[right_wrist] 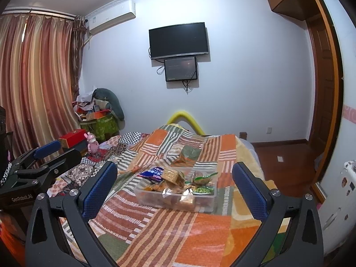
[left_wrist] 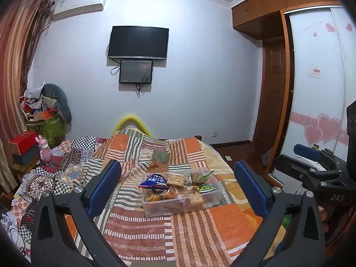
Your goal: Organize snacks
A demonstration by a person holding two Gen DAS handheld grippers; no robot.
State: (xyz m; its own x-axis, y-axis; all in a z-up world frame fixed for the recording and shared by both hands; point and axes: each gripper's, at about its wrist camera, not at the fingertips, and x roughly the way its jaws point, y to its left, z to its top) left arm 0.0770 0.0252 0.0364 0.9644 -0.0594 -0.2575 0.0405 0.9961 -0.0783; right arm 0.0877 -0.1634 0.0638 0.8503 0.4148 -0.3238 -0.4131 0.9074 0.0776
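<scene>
Bed: the patchwork bedspread point(left_wrist: 138, 229) fills the lower half of both views and carries everything that matters — orange, striped and checked panels, rumpled toward the far end.
Box: a clear plastic box point(left_wrist: 155, 211) sits on the bedspread around the middle of the bed, nearer the right edge than the left, ahead of both grippers.
Snacks: they're piled in the box, loosely — a blue bag point(left_wrist: 154, 180) sticks up over the near-left corner, a pale cracker pack point(left_wrist: 175, 179) leans beside it, a green pea packet point(left_wrist: 205, 187) lies at the right side, orange-brown packs fill the front.
Stray item: one dull green pouch point(left_wrist: 160, 156) lies on the bedspread just beyond the box's far edge, outside it.
Left gripper: left gripper point(left_wrist: 178, 187) hangs above the near end of the bed, jaws spread wide, nothing between the blue pads, well short of the box.
Right gripper: right gripper point(right_wrist: 175, 184) is level with its partner, jaws just as wide and empty, the box framed between them at a distance.
Progress: looks mostly done to me — nearly every pack is already in the box; what seems left is the green pouch outside it, and maybe tidying the heap, since the blue bag rides over the rim.
Next call: my guess is a reach forward past the box for that pouch — either hand is free for it.
</scene>
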